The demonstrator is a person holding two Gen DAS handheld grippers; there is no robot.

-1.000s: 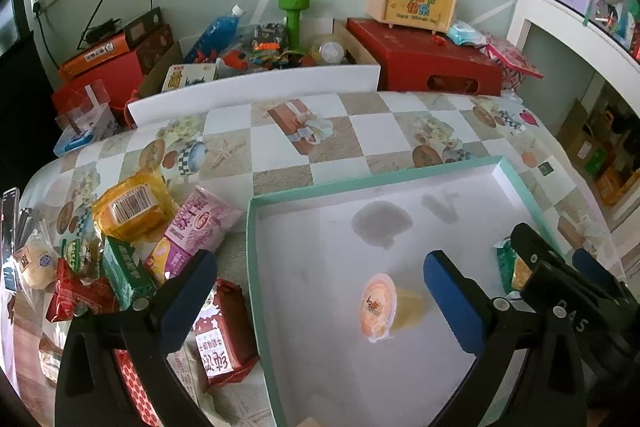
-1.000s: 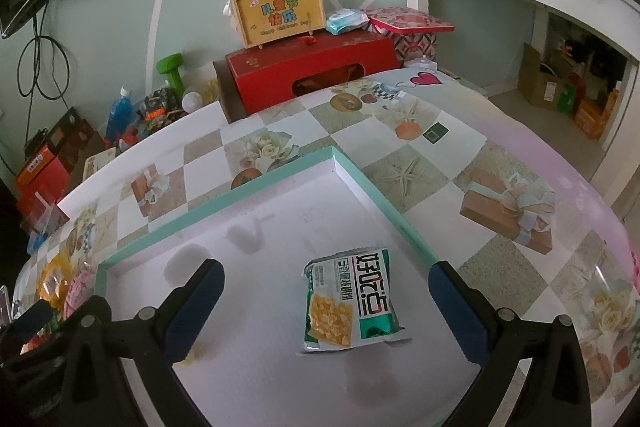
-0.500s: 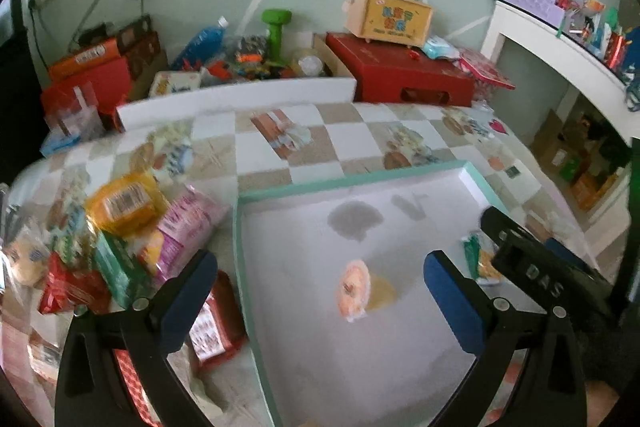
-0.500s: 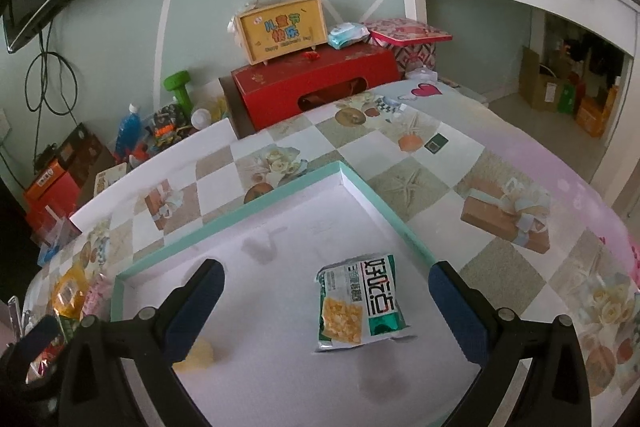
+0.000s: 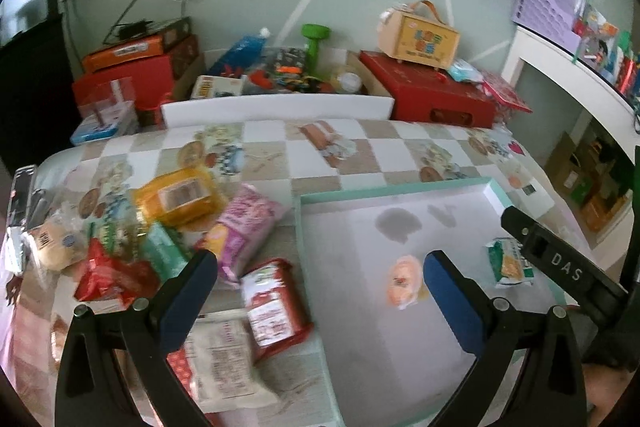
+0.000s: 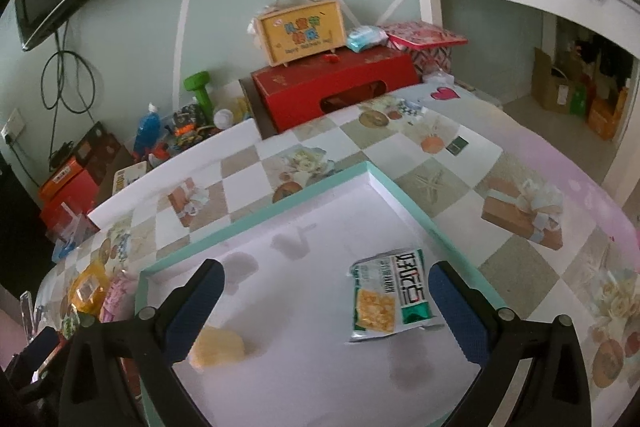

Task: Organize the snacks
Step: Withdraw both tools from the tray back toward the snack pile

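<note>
Two snacks lie in the tray (image 5: 490, 189) — a jelly cup (image 5: 402, 285) at centre and a green cracker packet (image 6: 390, 297) toward the right; the snack pile (image 5: 168, 239) waits at left. Both the left gripper (image 5: 320, 277) and the right gripper (image 6: 326, 285) are spread, empty — most work remains.

Tray (image 5: 400, 189): on the desk (image 5: 340, 147), ahead and right of your left hand-held gripper (image 5: 320, 279).
Snack pile (image 5: 168, 227): on the desk, left of the tray, ahead of your left hand-held gripper.
Jelly cup (image 5: 402, 285): in the tray, just inside your left hand-held gripper's right finger.
Cracker packet (image 6: 390, 295): in the tray, near its right wall, between your right hand-held gripper's (image 6: 326, 301) fingers.
Boxes (image 6: 336, 87): behind the desk.
</note>
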